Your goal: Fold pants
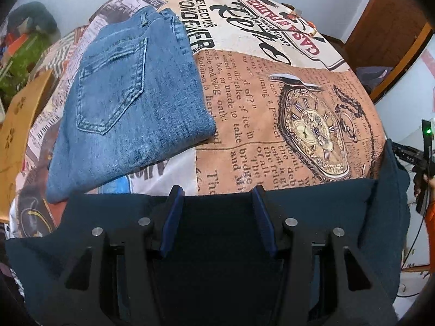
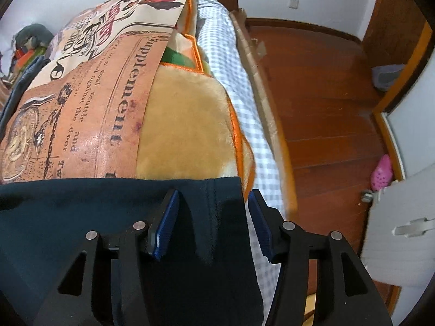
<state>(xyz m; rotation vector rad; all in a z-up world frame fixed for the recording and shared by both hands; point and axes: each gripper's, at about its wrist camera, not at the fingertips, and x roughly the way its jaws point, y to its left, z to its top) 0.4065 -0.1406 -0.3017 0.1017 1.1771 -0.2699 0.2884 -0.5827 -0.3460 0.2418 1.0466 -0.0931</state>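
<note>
Dark navy pants (image 1: 312, 212) lie across the near edge of the bed, over the printed newspaper-pattern cover (image 1: 272, 103). My left gripper (image 1: 217, 193) is open, its blue-padded fingers (image 1: 174, 217) spread above the navy cloth. In the right wrist view the same navy pants (image 2: 81, 212) end at a stitched edge under my right gripper (image 2: 213, 195), which is open, one finger over the cloth and the other (image 2: 258, 217) past its right edge. The right gripper's body shows at the far right of the left wrist view (image 1: 424, 157).
Folded blue jeans (image 1: 130, 103) lie on the cover to the left. A tan plush blanket (image 2: 187, 130) and checked sheet (image 2: 252, 125) lie at the bed's right side. Wooden floor (image 2: 326, 103) with a pink shoe (image 2: 382, 174) is to the right. Clutter (image 1: 24, 49) sits at far left.
</note>
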